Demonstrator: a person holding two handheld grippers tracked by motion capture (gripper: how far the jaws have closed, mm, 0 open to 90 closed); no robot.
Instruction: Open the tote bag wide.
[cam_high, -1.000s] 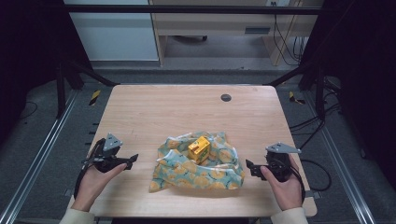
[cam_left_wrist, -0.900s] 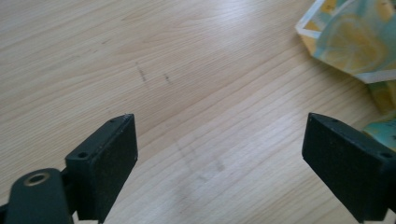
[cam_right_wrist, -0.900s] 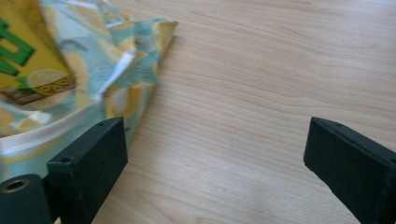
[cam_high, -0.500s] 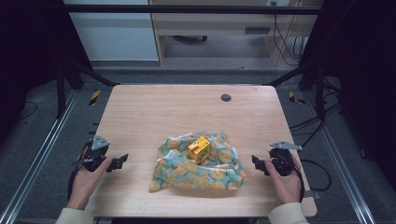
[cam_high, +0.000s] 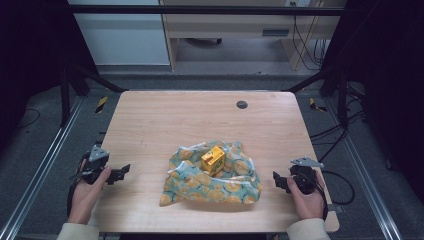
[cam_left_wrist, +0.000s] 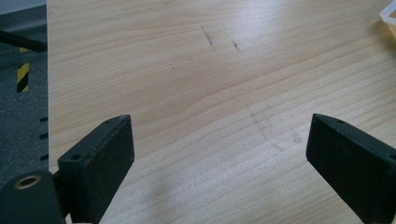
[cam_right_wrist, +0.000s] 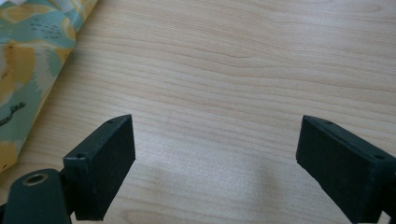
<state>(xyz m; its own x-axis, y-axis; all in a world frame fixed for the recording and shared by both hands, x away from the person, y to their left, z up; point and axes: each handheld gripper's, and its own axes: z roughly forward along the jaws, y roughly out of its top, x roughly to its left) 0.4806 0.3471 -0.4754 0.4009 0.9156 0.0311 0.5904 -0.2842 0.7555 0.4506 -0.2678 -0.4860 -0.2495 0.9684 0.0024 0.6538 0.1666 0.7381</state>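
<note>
A crumpled teal cloth with yellow prints (cam_high: 210, 177) lies on the near middle of the wooden table (cam_high: 165, 120). A small yellow box (cam_high: 213, 158) sits on top of it. My left gripper (cam_high: 123, 173) rests low at the table's left near edge, well apart from the cloth. It is open (cam_left_wrist: 219, 126); its jaws have just been opening a little wider, and only bare wood lies between them. My right gripper (cam_high: 276, 181) sits to the right of the cloth, also open (cam_right_wrist: 217, 126) with nothing between its jaws. The cloth's edge (cam_right_wrist: 28, 56) lies to its left.
A dark round grommet (cam_high: 242, 104) is set in the far part of the table. Metal frame rails run along both sides. A corner of the cloth (cam_left_wrist: 390, 14) peeks in at the top right of the left gripper view.
Both hands have drawn outward from the cloth and sunk toward the table. The left gripper has moved left, the right gripper slightly right. The cloth and box have not moved.
</note>
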